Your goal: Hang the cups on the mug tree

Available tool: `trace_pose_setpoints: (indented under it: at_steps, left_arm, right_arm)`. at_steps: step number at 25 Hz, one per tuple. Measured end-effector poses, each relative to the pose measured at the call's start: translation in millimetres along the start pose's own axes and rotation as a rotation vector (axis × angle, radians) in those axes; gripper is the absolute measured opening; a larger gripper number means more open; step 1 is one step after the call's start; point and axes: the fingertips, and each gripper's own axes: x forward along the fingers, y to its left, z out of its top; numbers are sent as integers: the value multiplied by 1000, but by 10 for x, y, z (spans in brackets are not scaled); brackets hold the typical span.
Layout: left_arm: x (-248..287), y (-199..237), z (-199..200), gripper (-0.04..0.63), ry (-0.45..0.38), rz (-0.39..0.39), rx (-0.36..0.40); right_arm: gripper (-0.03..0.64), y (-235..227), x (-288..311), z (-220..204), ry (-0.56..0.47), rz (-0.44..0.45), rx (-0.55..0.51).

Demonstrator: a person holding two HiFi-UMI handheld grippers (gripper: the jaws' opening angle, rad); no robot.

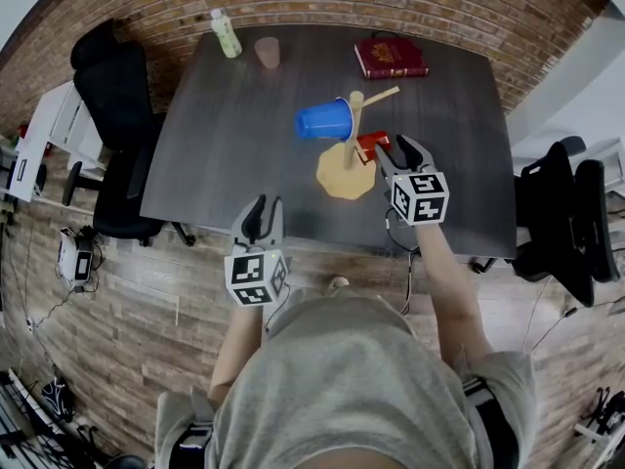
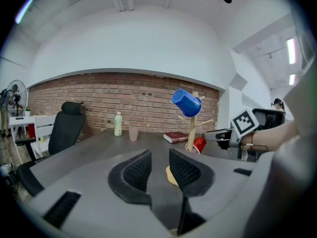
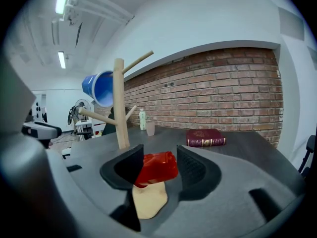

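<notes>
1. The right tool [image 3: 156, 161] has its jaws closed on the red cup [image 3: 159, 168]. The cup lies on its side between them, over the tan base [image 1: 342, 176] of the mug tree [image 1: 354, 115]. I judge that it is held sideways and low so it can be steered onto a peg.
2. The mug tree stands in the right half of the bench [image 1: 234, 135], nearer the near edge, within easy reach of that tool.
3. The blue cup [image 1: 322, 120] already hangs on the tree's left side with its mouth toward the trunk, so the bare pegs [image 1: 383, 94] are left for the red one.
4. The left tool [image 2: 159, 157] hangs over the near edge, well apart from the tree. Its jaws stand a narrow gap apart with nothing between them, so it looks idle.
5. A bottle [image 1: 226, 34] and a pale cup [image 1: 268, 53] stand by the far edge, and a book [image 1: 391, 58] lies toward the far right corner. All three are clear of the work.
6. Hard to tell:
   - One jaw covers part of the red cup, and no handle shows on it.
   - I cannot tell whether the red cup touches the base or the trunk.
   - The peg that carries the blue cup is hidden inside it.
</notes>
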Motion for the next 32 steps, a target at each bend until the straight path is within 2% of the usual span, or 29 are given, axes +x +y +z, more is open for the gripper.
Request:
trace_pose_setpoints:
  at_steps: [5, 10, 12, 17, 23, 32]
  left_arm:
    - [-74, -33, -3, 106, -7, -8, 0]
    - [-207, -117, -45, 104, -5, -36, 6]
    - [-266, -147, -75, 104, -2, -48, 9]
    - [-443, -226, -103, 104, -8, -66, 12]
    - [-760, -340, -145, 104, -12, -77, 6]
    - [-1313, -547, -319, 101, -19, -73, -12]
  right_arm:
    - [202, 143, -179, 21, -23, 11, -1]
    - [154, 434, -484, -14, -41, 22, -16]
    - [124, 544, -622, -68, -38, 17, -21]
    - [1, 768, -983, -133, -51, 11, -3]
    - [0, 1025, -1402, -181, -66, 25, 30]
    - [-2, 1404, -2050, -362, -85, 56, 26]
